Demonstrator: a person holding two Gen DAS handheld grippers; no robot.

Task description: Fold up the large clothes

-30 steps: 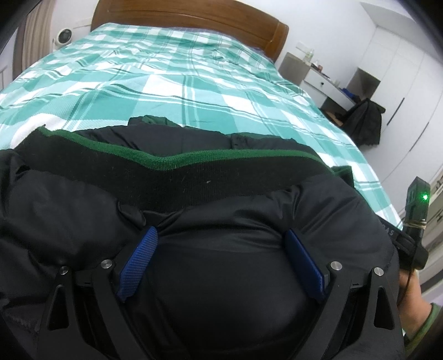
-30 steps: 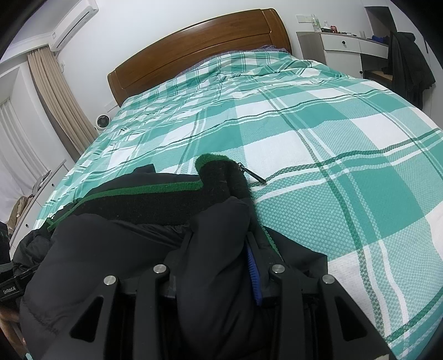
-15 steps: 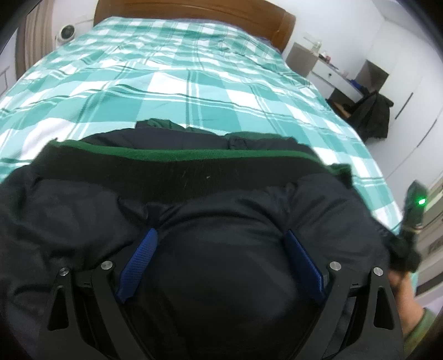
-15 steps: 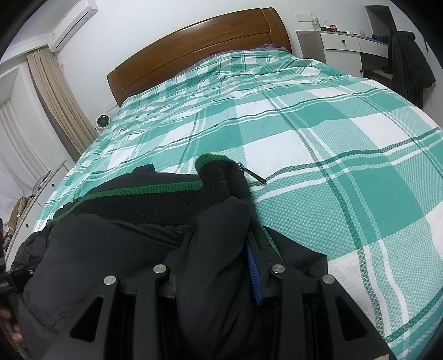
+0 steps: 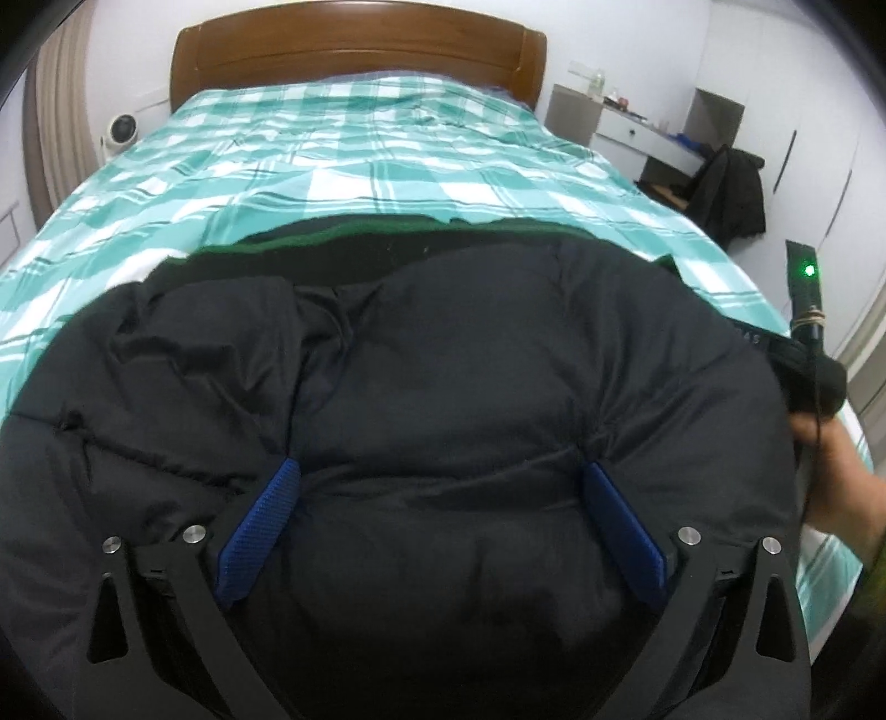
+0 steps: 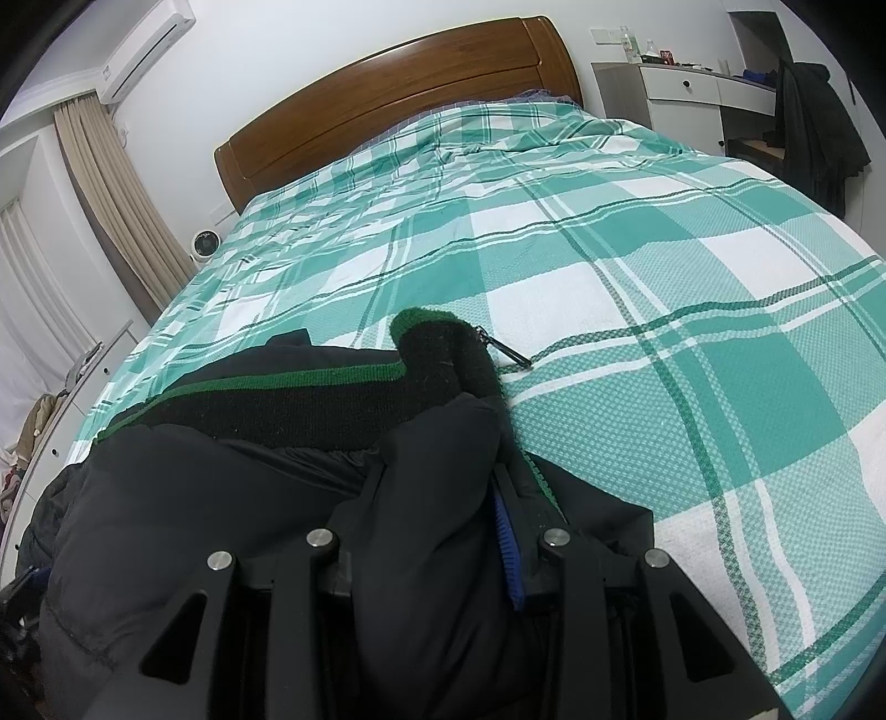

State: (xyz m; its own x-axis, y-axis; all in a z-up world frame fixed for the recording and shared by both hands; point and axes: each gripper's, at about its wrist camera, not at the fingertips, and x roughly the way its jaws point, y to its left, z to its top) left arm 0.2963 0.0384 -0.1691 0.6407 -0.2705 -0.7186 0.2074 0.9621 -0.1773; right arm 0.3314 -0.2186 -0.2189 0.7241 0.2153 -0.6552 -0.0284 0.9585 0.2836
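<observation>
A black puffer jacket (image 5: 443,376) with a black knit hem edged in green (image 6: 266,399) lies on the near end of the bed. My left gripper (image 5: 437,498) has its blue pads (image 5: 260,526) wide apart with a bulge of jacket between them. My right gripper (image 6: 443,498) is shut on a fold of the jacket (image 6: 437,476) beside the hem's corner, where a zipper pull (image 6: 509,354) sticks out. The other gripper's handle with a green light (image 5: 805,310) shows at the right of the left wrist view.
The bed (image 6: 637,266) has a green-and-white checked cover and a wooden headboard (image 5: 354,50). A white desk (image 6: 703,88) with a dark coat on a chair (image 6: 814,127) stands to the right. A small fan (image 5: 120,130) and curtains (image 6: 111,183) are on the left.
The left gripper has tilted up and moved forward with the jacket, so the jacket's bulk covers more of the hem. The right gripper has stayed put.
</observation>
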